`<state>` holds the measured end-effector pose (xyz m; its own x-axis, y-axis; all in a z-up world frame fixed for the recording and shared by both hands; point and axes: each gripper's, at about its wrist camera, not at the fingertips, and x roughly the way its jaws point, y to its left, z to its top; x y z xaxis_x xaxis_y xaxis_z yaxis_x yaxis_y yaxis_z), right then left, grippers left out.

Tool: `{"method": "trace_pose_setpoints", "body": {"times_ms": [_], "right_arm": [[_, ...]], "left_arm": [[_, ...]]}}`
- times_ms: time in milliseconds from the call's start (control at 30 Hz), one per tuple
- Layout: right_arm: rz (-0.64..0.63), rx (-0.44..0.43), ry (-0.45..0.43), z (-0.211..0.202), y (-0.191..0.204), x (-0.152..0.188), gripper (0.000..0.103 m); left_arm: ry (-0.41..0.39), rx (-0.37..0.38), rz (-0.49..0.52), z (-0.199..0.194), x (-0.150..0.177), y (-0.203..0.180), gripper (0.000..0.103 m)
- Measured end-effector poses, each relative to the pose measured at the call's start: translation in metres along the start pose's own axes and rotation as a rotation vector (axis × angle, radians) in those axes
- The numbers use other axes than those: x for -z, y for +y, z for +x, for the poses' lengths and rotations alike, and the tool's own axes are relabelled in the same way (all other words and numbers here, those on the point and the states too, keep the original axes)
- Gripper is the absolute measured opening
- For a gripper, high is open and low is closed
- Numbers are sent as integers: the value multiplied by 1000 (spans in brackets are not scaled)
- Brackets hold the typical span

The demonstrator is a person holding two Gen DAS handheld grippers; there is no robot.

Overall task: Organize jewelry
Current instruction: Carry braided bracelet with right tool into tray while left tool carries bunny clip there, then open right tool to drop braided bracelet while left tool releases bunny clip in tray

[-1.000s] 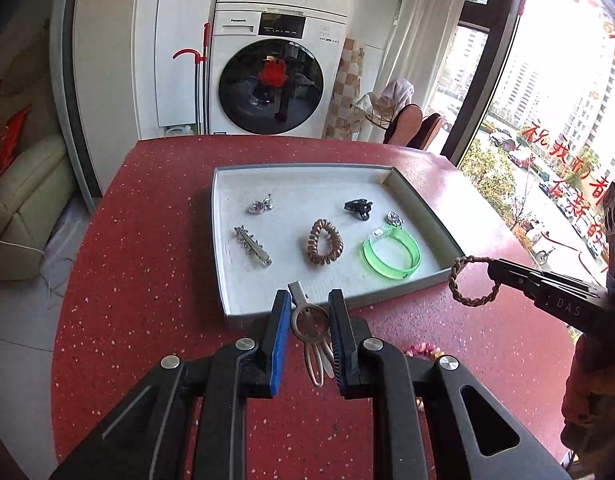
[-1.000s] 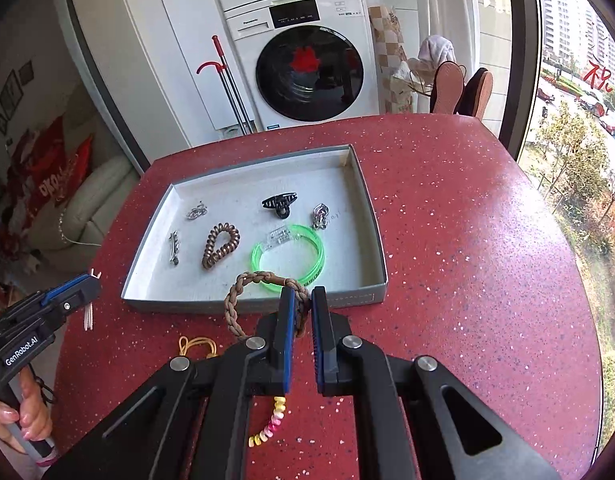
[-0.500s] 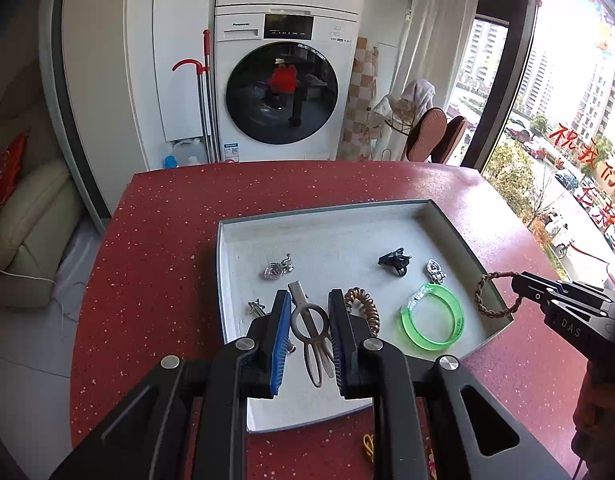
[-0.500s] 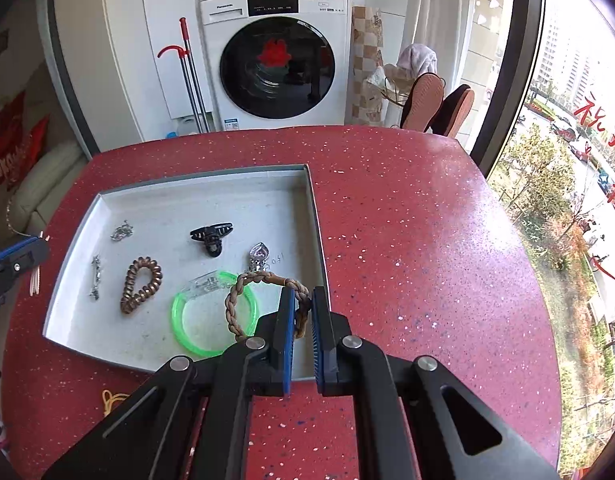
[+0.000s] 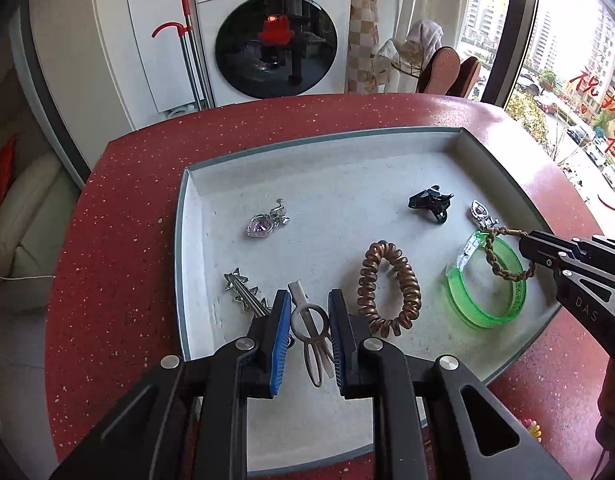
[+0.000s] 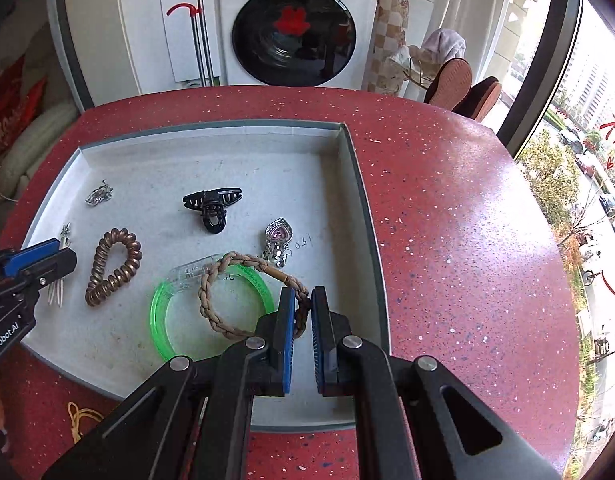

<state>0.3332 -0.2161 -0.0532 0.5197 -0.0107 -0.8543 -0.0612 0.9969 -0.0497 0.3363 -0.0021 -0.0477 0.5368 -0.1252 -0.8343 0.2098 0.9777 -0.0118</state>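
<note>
The left gripper (image 5: 309,330) is clamped on a silver hair clip (image 5: 312,334) above the near left part of the grey tray (image 5: 181,240); the right gripper (image 6: 303,322) pinches a braided bracelet (image 6: 227,292) over the green bangle (image 6: 163,320) lying in the tray. Only the right wrist view shows a yellow band (image 6: 79,420) on the counter (image 6: 447,220) outside the tray, and the clip's prongs hanging below the left gripper. Only the left wrist view shows the star-studded clip (image 5: 243,292) clearly. Whether either held piece touches the tray floor cannot be told. The red speckled counter faces a washing machine (image 5: 275,32) and a window.
</note>
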Motion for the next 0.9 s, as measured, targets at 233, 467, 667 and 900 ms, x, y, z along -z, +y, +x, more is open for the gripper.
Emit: {"method": "trace_pose_setpoints", "body": {"times_ms": [233,467,667,900], "right_arm": [[53,-44,-4,7,-1,-3,9],[103,-118,15,10,-6,-5,10],[137,-155,9,8,-13,-6,33],[155,-198,-44,-13,-12,-5,59]], "left_arm": [[1,-47,9,12,-3,-3,37],[-4,-86,43,16,0,-7,38],[-31,-105,57,12,3,-9,38],[-51,-101,33,4,2,-7,38]]}}
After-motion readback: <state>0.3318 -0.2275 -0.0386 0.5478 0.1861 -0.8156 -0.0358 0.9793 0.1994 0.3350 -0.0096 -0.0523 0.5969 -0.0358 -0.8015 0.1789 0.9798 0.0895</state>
